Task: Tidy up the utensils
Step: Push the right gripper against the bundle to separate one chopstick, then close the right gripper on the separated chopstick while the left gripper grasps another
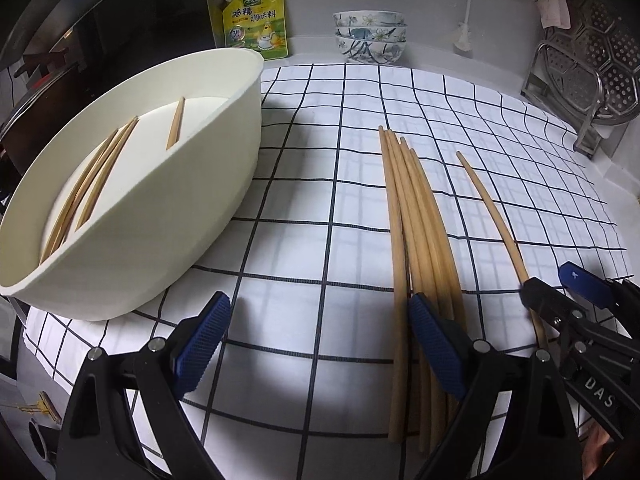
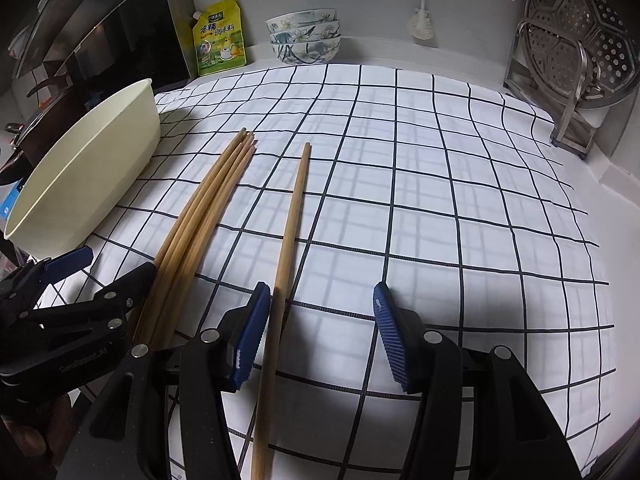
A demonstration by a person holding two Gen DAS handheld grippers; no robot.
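Note:
Several wooden chopsticks [image 1: 416, 232] lie bundled on the checked cloth [image 1: 320, 184]; they also show in the right wrist view [image 2: 200, 216]. A single chopstick [image 2: 286, 248] lies apart to their right, also in the left wrist view [image 1: 496, 216]. A cream oval holder [image 1: 160, 208] at the left has slots with chopsticks [image 1: 96, 184] in them. My left gripper [image 1: 320, 336] is open, its right finger touching the bundle. My right gripper [image 2: 320, 332] is open, the single chopstick just inside its left finger [image 2: 250, 336].
Stacked patterned bowls [image 1: 370, 36] and a yellow seasoning pouch [image 1: 256, 20] stand at the back wall. A metal rack with a steamer plate [image 1: 588, 68] is at the back right. A dark stove hood and pan sit at the left [image 2: 60, 60].

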